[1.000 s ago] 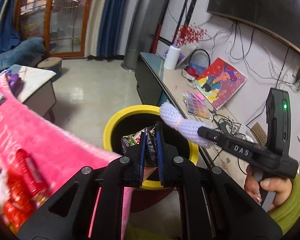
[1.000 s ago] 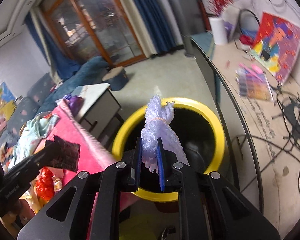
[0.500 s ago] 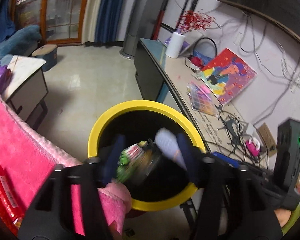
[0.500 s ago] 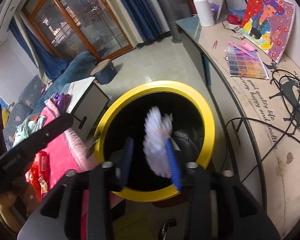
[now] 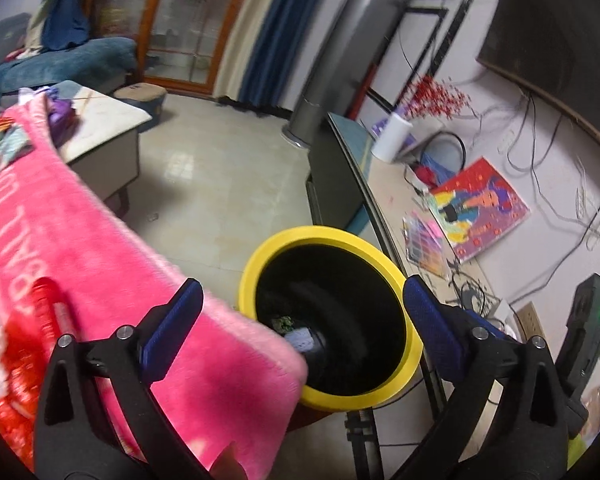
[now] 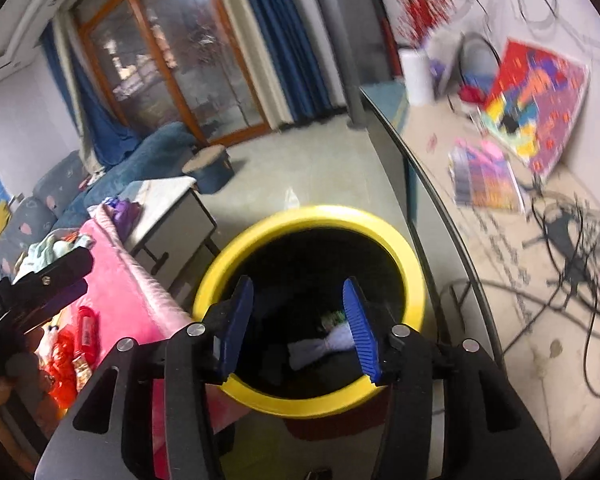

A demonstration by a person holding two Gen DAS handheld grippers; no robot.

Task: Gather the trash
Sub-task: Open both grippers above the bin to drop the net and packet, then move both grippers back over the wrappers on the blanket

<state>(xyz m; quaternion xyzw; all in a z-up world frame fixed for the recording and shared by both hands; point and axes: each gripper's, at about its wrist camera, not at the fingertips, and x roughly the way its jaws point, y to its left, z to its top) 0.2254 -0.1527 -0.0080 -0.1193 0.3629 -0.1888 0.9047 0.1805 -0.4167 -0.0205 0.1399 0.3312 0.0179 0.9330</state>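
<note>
With both grippers' fingers opening — nothing between — trash [image 6: 320,346] lies in the bin [image 6: 414,276].

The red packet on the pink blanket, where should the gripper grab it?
Probably across its narrow middle, coming down from above. The red packet lies flat on the pink blanket, long and slim, so its two long sides are the easiest for the fingers to pinch. The left gripper is nearer, its jaws opening with nothing between them. Blur hides how crinkly it is.
</note>
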